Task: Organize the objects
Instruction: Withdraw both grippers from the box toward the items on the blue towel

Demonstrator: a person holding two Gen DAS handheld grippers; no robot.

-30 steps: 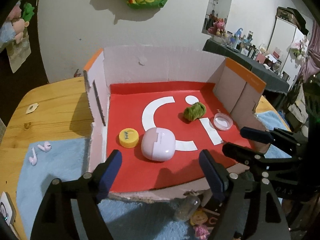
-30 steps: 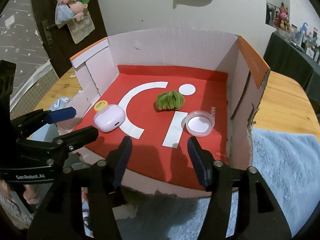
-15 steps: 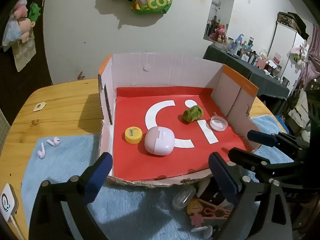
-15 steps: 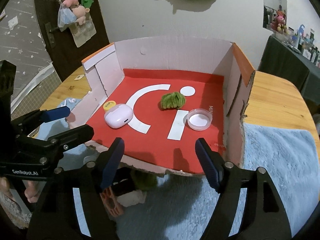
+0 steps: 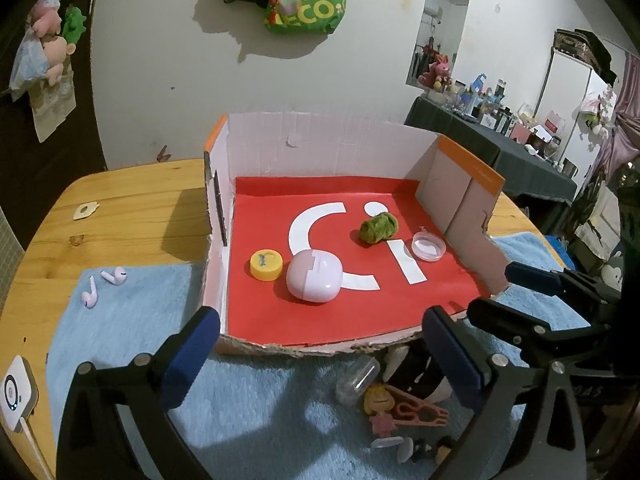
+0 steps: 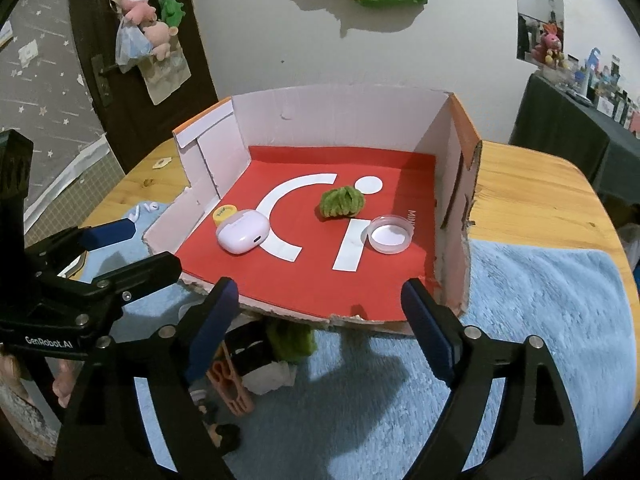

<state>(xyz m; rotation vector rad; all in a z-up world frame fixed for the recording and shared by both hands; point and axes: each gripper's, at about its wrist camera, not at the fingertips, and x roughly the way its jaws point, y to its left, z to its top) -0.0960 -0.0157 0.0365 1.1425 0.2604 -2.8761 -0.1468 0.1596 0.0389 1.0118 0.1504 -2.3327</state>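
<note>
Jaws on both the left gripper (image 5: 320,348) and right gripper (image 6: 320,320) are opening, nothing between them. Near, on the fuzzy blue towel (image 6: 540,320), lies a loose pile; I'd grab the stiff pink clip (image 5: 416,414) next, low and square. Glossy earbud case (image 5: 315,276) sits inside the cardboard box (image 5: 320,144).

A cardboard box (image 5: 332,148) with its near wall cut away sits on the wooden table, floor red with white shapes; inside, a yellow bottle cap (image 5: 266,265) lies flat at the left, just beside a closed pale pink earbud case (image 5: 315,275); a green fuzzy clump (image 5: 378,227) rests further back; a clear round lid (image 5: 428,245) lies near the right wall; two pink earbuds (image 5: 102,285) lie on the blue towel (image 5: 132,320) left of the box.
</note>
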